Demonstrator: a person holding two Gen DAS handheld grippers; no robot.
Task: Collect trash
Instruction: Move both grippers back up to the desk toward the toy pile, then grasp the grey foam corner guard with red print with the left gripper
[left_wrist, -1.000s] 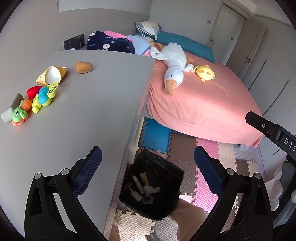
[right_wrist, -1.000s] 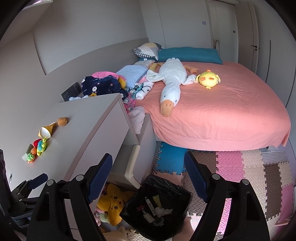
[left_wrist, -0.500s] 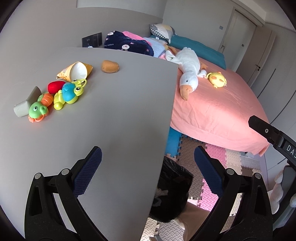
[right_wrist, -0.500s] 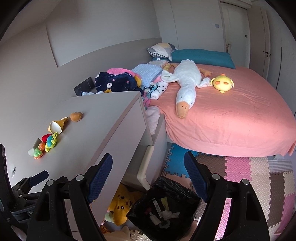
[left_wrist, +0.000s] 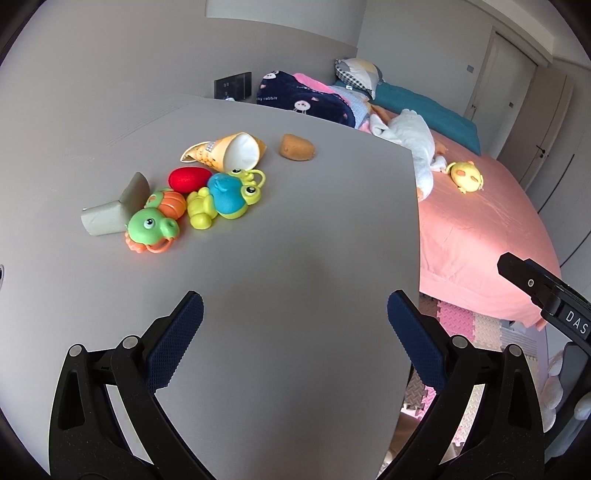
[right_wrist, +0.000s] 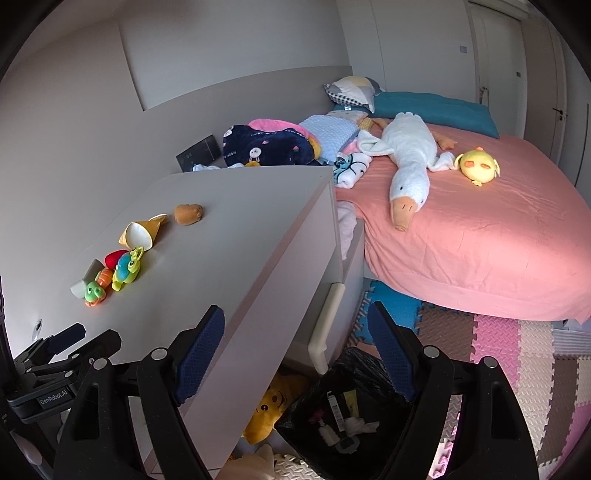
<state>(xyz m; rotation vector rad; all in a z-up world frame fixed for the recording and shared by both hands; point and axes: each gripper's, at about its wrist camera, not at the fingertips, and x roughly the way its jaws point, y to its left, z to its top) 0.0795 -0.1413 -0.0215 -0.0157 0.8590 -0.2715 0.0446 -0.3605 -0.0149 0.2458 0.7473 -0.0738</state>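
On the grey dresser top (left_wrist: 295, 229) lie a crumpled yellow wrapper (left_wrist: 225, 151) and a bent grey piece of card (left_wrist: 110, 214), mixed with plastic toys (left_wrist: 221, 195) and a brown lump (left_wrist: 297, 147). My left gripper (left_wrist: 295, 306) hovers open over the dresser's near part, short of these things, with nothing between its fingers. My right gripper (right_wrist: 295, 314) is open and empty too, above the dresser's front edge and the black-bagged trash bin (right_wrist: 354, 417) on the floor. Several bits of trash lie in the bin.
A bed with a pink sheet (right_wrist: 480, 229), a white goose plush (right_wrist: 406, 158) and a yellow plush (right_wrist: 478, 166) stands to the right. Foam floor mats (right_wrist: 517, 350) cover the floor. A yellow plush (right_wrist: 269, 410) lies under the dresser beside the bin.
Both grippers have swung left towards the dresser. In the left wrist view the bin has dropped out of sight and the toys and wrapper have come closer. Both stay open.
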